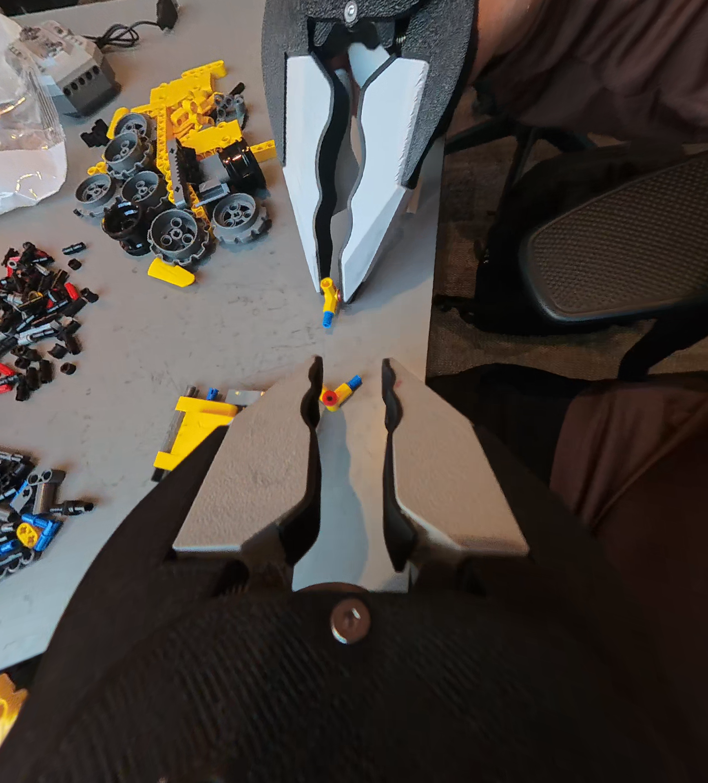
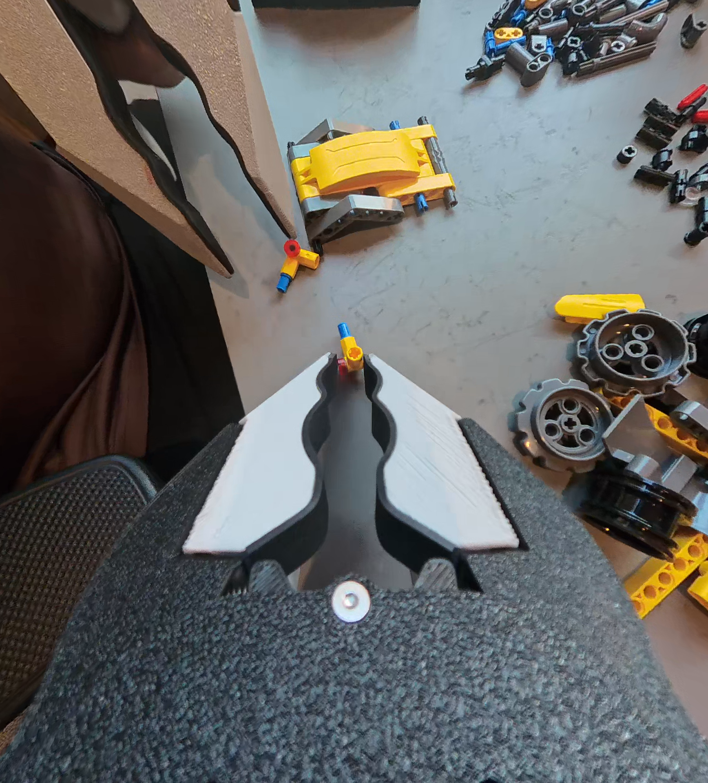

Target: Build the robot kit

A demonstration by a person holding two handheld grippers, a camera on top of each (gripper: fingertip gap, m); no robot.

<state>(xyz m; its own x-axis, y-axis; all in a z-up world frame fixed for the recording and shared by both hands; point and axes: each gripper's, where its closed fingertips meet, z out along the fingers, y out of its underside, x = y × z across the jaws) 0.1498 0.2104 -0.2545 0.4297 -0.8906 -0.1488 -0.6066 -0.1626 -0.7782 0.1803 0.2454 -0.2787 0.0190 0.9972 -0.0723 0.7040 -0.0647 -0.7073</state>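
While the left hand-held gripper (image 1: 351,373) gapes, the right hand-held gripper (image 2: 347,359) pinches a yellow connector (image 2: 351,354).

Two wrist views, close above grey table (image 1: 225,330), facing each other

Yellow subassembly (image 1: 193,428) half hidden behind left gripper (image 1: 350,373).

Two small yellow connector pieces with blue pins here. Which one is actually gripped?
The one pinched at the right hand-held gripper tips, yellow connector. The other connector lies loose on the table by the open left hand-held gripper.
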